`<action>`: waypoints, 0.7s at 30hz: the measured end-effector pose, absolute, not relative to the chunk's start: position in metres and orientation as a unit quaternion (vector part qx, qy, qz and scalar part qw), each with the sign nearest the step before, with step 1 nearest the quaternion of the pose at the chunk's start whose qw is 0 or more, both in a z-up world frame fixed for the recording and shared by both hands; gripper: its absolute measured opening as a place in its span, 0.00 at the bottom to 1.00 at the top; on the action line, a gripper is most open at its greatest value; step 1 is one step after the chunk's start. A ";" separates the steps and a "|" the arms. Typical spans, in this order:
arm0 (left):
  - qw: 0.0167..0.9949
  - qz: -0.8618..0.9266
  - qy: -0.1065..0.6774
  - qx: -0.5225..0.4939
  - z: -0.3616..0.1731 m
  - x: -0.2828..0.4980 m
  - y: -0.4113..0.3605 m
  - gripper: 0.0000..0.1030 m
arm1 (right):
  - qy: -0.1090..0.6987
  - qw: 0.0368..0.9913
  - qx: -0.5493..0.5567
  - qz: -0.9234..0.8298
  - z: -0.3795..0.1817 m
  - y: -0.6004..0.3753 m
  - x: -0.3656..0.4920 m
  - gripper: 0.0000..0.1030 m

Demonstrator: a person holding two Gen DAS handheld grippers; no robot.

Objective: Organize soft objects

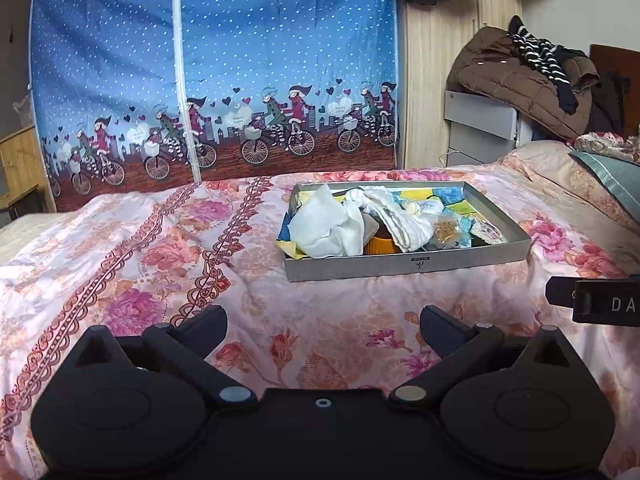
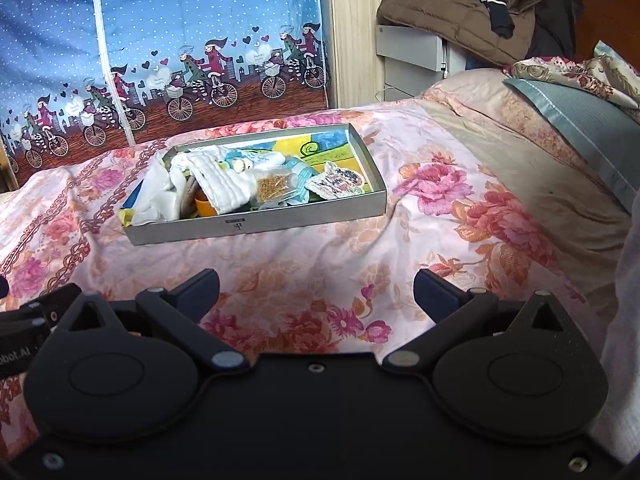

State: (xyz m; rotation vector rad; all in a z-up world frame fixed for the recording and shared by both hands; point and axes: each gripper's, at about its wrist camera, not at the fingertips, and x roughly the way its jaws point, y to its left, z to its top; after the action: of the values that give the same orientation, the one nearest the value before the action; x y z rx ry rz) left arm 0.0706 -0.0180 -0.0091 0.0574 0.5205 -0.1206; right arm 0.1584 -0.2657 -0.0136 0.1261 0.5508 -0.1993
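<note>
Soft cloths in the grey tray on the bed, from the left wrist: one crumpled white cloth and one folded quilted cloth, likely light, limp and best pinched at a raised fold; left tool spread apart, empty, short of the tray. From the right wrist: same two cloths, white cloth and quilted cloth, beside one bag of small golden bits; right tool likewise apart, holding nothing.

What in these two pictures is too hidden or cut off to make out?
- Orange object in the grey tray: mostly buried under white cloths, both views.
- Tray's near-side contents: hidden behind its front wall.
- Black device, left view: cut off by the right edge.
- Tray label: too small.
</note>
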 end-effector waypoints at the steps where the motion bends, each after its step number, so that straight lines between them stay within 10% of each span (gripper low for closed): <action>1: 0.964 -0.057 0.260 0.021 -0.010 0.072 -0.015 0.99 | 0.272 0.955 0.058 -0.099 -0.016 -0.265 0.161 1.00; 21: 0.954 0.004 0.299 -0.014 -0.021 0.104 -0.007 0.99 | 0.271 0.958 0.033 -0.089 -0.015 -0.256 0.171 1.00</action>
State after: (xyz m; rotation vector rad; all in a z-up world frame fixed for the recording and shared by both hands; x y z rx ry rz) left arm 0.1039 -0.0071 -0.0206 -0.0278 0.6081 0.0075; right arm 0.1709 -0.2562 -0.0147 0.0668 0.5488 -0.1798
